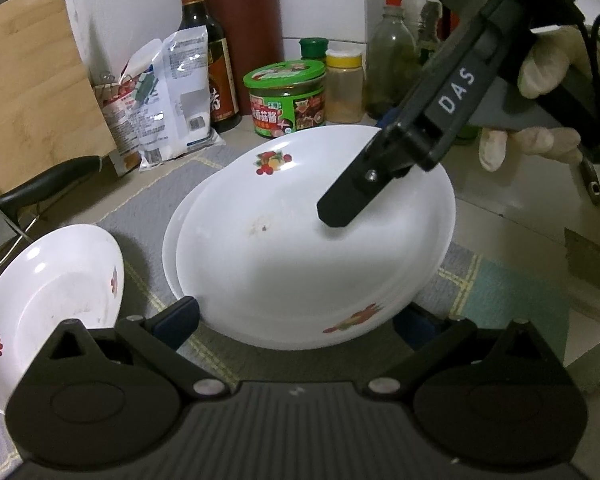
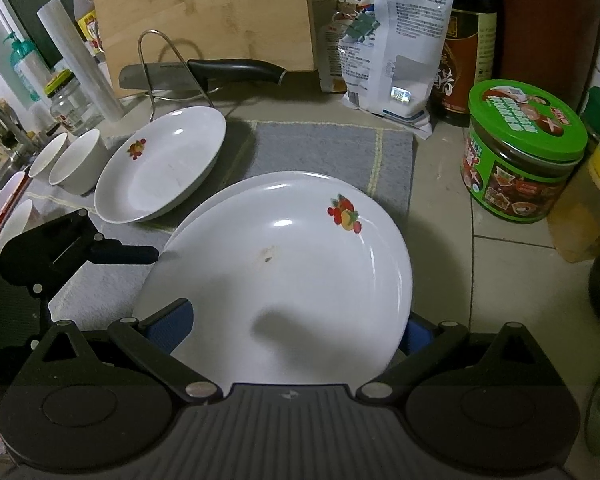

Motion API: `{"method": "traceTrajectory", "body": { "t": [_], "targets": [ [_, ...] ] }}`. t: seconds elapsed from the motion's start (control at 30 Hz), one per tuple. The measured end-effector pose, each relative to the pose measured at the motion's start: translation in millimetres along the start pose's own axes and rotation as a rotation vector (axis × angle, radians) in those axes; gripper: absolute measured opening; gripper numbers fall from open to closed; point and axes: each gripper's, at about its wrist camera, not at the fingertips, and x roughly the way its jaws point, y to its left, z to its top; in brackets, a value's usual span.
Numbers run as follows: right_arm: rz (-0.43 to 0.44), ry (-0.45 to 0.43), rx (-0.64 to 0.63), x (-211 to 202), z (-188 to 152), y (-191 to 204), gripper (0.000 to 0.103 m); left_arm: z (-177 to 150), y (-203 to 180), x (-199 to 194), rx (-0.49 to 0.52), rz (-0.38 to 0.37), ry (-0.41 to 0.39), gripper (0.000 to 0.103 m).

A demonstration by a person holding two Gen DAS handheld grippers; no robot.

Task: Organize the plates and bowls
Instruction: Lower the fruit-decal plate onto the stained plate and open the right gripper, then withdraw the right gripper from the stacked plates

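Note:
Two white plates with fruit prints are stacked on the grey mat; the top plate (image 1: 300,248) also shows in the right wrist view (image 2: 284,280). My left gripper (image 1: 300,320) is open, its jaws on either side of the stack's near rim. My right gripper (image 2: 296,324) is open around the stack's other side; one of its fingers (image 1: 352,196) hangs over the top plate. A third fruit-print plate (image 1: 48,304) lies to the left, also seen in the right wrist view (image 2: 160,164). Several small white bowls (image 2: 74,160) stand at the far left.
A green-lidded jar (image 1: 286,98), soy sauce bottle (image 1: 210,48), spice jars and white packets (image 1: 168,96) crowd the back. A bamboo cutting board (image 2: 204,12), a black-handled knife (image 2: 220,70) and a wire rack (image 2: 168,68) stand behind the single plate. The grey mat (image 2: 332,152) covers the counter.

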Motion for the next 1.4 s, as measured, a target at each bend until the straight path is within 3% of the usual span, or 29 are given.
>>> {"method": "traceTrajectory", "body": {
  "t": [0.53,0.93,1.07,1.4],
  "targets": [
    [-0.078,0.002,-0.010,-6.2,-9.5,4.1,0.103,0.1,-2.8,-3.5,-0.009,0.019,-0.014,0.103],
    [-0.120,-0.084,-0.068,-15.1,-14.9,24.2,0.103,-8.3,-3.2,-22.1,-0.059,0.062,-0.050,0.103],
    [-0.175,-0.137,-0.101,-18.0,-15.4,39.0,0.103,-17.3,0.9,-36.8,-0.111,0.095,-0.066,0.103],
    [-0.238,-0.165,-0.156,-5.5,-19.2,91.8,0.103,-52.1,27.4,-84.2,-0.250,0.250,-0.082,0.103]
  ]
}}
